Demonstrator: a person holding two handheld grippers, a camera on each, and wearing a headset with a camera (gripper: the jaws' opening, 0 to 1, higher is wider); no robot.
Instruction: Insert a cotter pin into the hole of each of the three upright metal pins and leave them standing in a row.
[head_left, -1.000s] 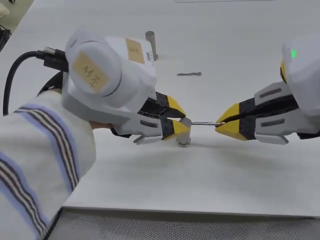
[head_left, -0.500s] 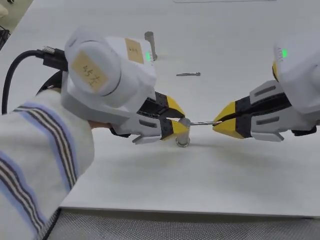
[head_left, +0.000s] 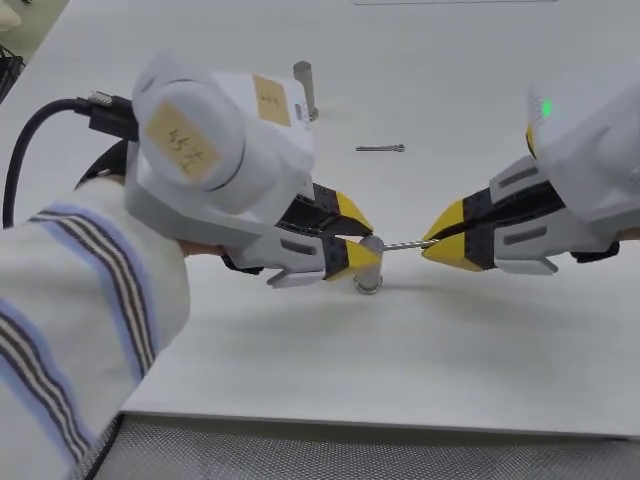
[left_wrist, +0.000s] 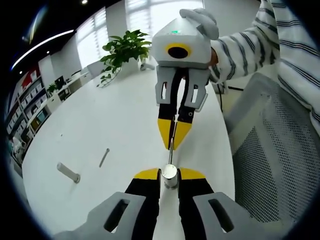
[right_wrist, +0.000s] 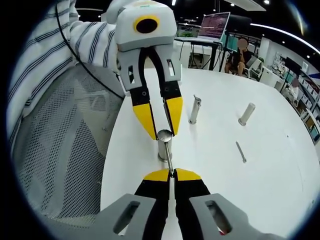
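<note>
My left gripper (head_left: 362, 248) is shut on an upright metal pin (head_left: 368, 268) that stands on the white table (head_left: 450, 340). My right gripper (head_left: 432, 244) is shut on a thin cotter pin (head_left: 405, 244) held level, its free end touching the top of that metal pin. In the left gripper view my jaws clamp the metal pin (left_wrist: 170, 176), and the right gripper (left_wrist: 170, 142) points the cotter pin (left_wrist: 171, 150) down at it. In the right gripper view the cotter pin (right_wrist: 170, 162) runs from my right gripper (right_wrist: 170, 175) to the metal pin (right_wrist: 164, 145), which the left gripper (right_wrist: 162, 131) holds.
A second metal pin (head_left: 303, 88) stands at the far side, with a loose cotter pin (head_left: 380, 149) lying to its right. The right gripper view has two further upright pins (right_wrist: 195, 110) (right_wrist: 246, 114) and the loose cotter pin (right_wrist: 241, 151). The table's front edge (head_left: 400, 425) is close.
My right gripper has moved a little to the left, carrying the cotter pin closer into the top of the metal pin. The left gripper has kept still.
</note>
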